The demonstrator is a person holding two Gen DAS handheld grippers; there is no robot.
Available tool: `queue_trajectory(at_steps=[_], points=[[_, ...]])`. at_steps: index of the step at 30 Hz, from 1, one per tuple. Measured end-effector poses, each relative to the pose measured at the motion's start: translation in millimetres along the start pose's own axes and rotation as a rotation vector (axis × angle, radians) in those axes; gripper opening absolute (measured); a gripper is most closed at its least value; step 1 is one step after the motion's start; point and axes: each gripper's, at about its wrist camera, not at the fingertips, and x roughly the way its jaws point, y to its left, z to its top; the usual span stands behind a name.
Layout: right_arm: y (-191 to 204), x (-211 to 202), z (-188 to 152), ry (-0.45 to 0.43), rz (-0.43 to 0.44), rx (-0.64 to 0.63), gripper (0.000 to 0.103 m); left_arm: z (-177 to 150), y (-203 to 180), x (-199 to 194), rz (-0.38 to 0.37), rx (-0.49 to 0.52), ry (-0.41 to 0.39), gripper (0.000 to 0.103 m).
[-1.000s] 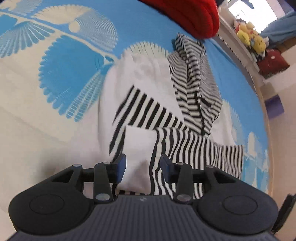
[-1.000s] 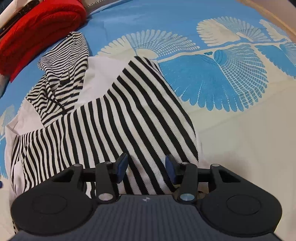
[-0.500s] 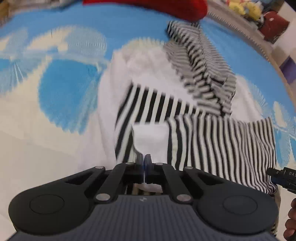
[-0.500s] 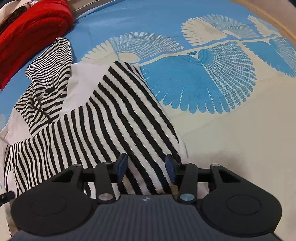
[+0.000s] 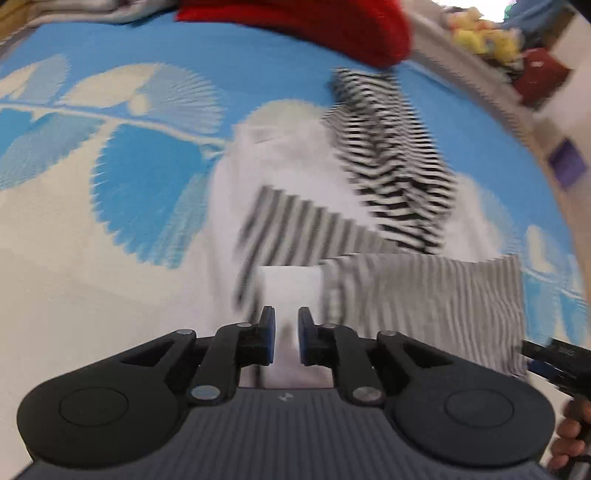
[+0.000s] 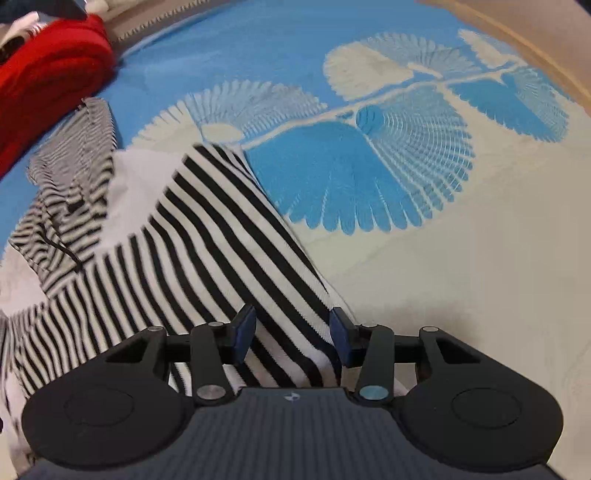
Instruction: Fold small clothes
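Observation:
A small black-and-white striped garment with white panels (image 5: 332, 236) lies crumpled on the blue and cream bedspread (image 5: 110, 184). My left gripper (image 5: 286, 334) is partly open, its fingers on either side of a white fold at the garment's near edge. My right gripper (image 6: 292, 334) is open over the striped sleeve end (image 6: 229, 251), fingers astride it, not closed. The left wrist view is blurred. The right gripper's tip (image 5: 554, 358) shows at the left view's right edge.
A red folded cloth (image 5: 314, 26) lies at the far edge of the bed; it also shows in the right wrist view (image 6: 44, 77). Soft toys (image 5: 480, 33) and a purple box (image 5: 567, 162) stand past the bed's right side.
My left gripper shut on the white fold half a second ago and has now reopened partway. The right gripper has stayed open while sliding along the striped sleeve.

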Motion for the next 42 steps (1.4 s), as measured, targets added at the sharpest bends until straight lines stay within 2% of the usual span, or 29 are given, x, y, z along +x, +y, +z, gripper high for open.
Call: queue_trajectory(at_steps=[2,5,8,10,12,15,17,22,26,32,36,38,40,42], points=[[2,-1,-1,0.019,0.044,-0.002,0.047,-5,-2,12,-0.017,0.002,0.045,0.016],[-3,15,-7,0.094,0.028,0.008,0.047,-18,0,41,0.079,0.006,0.158,0.016],[-1,10,-5,0.082,0.015,0.002,0.046,-17,-4,40,0.117,0.029,0.135,0.016],[4,-3,-3,0.034,0.037,-0.014,0.047,-15,-10,31,0.118,0.051,0.091,0.02],[7,-7,-2,0.017,0.053,-0.048,0.051,-15,-10,31,0.099,0.042,0.081,0.028],[-2,11,-7,0.125,0.046,-0.013,0.052,-22,-7,45,0.124,0.009,0.142,0.026],[-5,12,-8,0.136,0.049,0.002,0.051,-21,-9,42,0.135,-0.008,0.134,0.027],[10,-31,2,-0.019,0.076,-0.08,0.052,-7,-26,6,0.121,-0.011,0.007,0.03],[15,-52,5,-0.108,0.071,-0.154,0.052,1,-44,-20,0.108,0.002,-0.132,0.038],[12,-70,9,-0.136,0.112,-0.174,0.052,3,-68,-41,0.136,0.065,-0.298,0.04],[8,-77,12,-0.149,0.116,-0.165,0.051,0,-80,-45,0.16,0.15,-0.359,0.04],[5,-81,16,-0.15,0.134,-0.155,0.051,0,-84,-47,0.173,0.197,-0.364,0.039],[2,-84,19,-0.153,0.15,-0.145,0.044,0,-85,-52,0.16,0.218,-0.364,0.037],[-1,-86,21,-0.15,0.172,-0.142,0.025,6,-86,-56,0.134,0.212,-0.351,0.028]])
